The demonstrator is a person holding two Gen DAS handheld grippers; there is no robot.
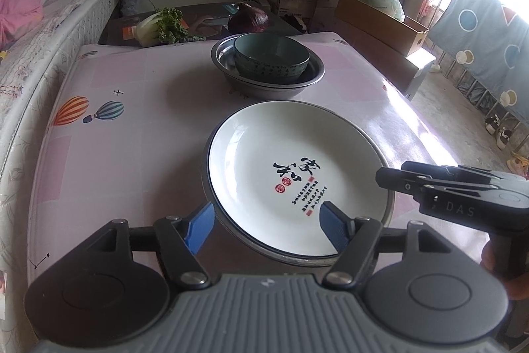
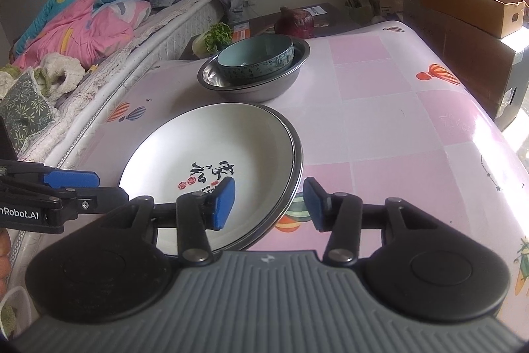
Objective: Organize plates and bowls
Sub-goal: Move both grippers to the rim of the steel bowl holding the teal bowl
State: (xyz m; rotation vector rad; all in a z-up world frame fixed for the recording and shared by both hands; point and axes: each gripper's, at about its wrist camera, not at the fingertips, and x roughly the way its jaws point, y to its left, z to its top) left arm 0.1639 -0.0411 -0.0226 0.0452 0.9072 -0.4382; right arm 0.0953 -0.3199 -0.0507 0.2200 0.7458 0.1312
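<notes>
1. Lettering first: my right gripper (image 2: 269, 202) shows "DAS" on its body, my left gripper (image 1: 267, 229) "nRobot.AI", its start cut off; the white plate (image 1: 291, 174) carries black calligraphy and red seals too small to read.
2. Both grippers are parted, pads straddling the plate's near rim without pressing it.
3. The plate rests on a metal dish (image 2: 299, 167) on the counter (image 2: 396, 128); the teal bowl (image 2: 258, 60) sits in a steel basin (image 2: 264, 88) behind.
4. The counter's right half lies free.
</notes>
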